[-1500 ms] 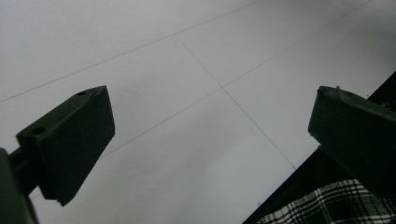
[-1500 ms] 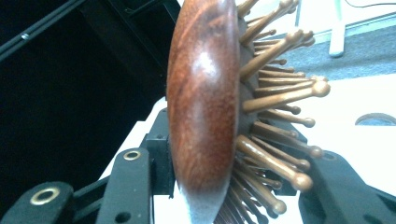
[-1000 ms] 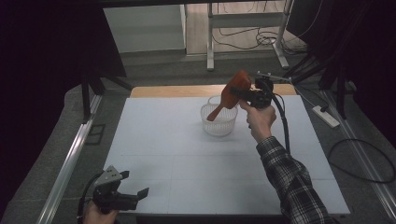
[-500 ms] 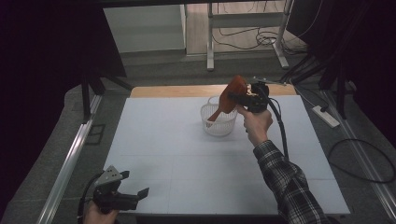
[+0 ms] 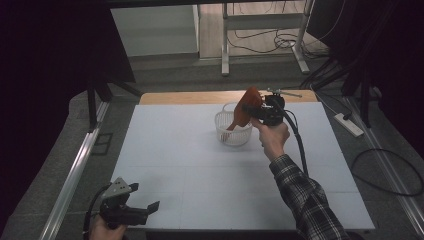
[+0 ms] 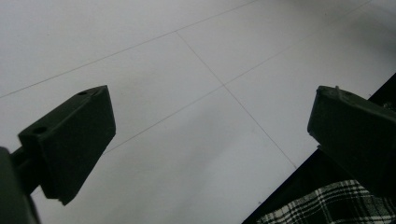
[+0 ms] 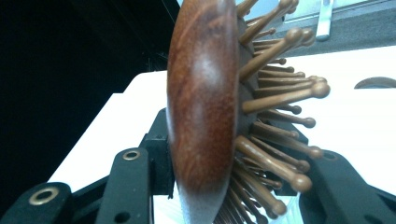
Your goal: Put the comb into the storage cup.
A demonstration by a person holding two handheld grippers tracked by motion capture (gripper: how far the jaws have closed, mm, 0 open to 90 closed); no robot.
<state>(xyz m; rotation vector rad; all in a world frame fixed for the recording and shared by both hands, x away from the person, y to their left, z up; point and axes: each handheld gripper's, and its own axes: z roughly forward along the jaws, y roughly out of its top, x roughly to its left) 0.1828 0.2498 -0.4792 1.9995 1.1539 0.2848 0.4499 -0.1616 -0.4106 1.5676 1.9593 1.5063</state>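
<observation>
1. No brand, label or readable writing on anything here, as far as I can make out. The brush back is plain wood and the basket is plain white.
2. The right gripper (image 5: 252,114) sits just right of centre in the upper half of the high view, clamped on a wooden hairbrush (image 5: 245,109). In the right gripper view the brush (image 7: 203,98) stands edge-on up the middle of the frame, its reddish-brown back facing left and its round-tipped wooden pins sticking out to the right, with a black jaw pressed in on either side near the bottom.
3. In the high view the brush head tilts up toward the top right, and its narrow end points down-left into a white mesh basket (image 5: 226,136), which is right below and just left of the gripper. Can't tell if the brush actually touches the basket.
4. The basket sits on the white table (image 5: 200,180), toward its far edge.
5. The left gripper (image 5: 145,209) is down in the lower left corner of the high view, well apart from the brush. Its jaws are spread wide with nothing between them, over bare table in the left gripper view (image 6: 210,154).
6. A plaid sleeve (image 5: 307,200) runs in from the bottom right.
</observation>
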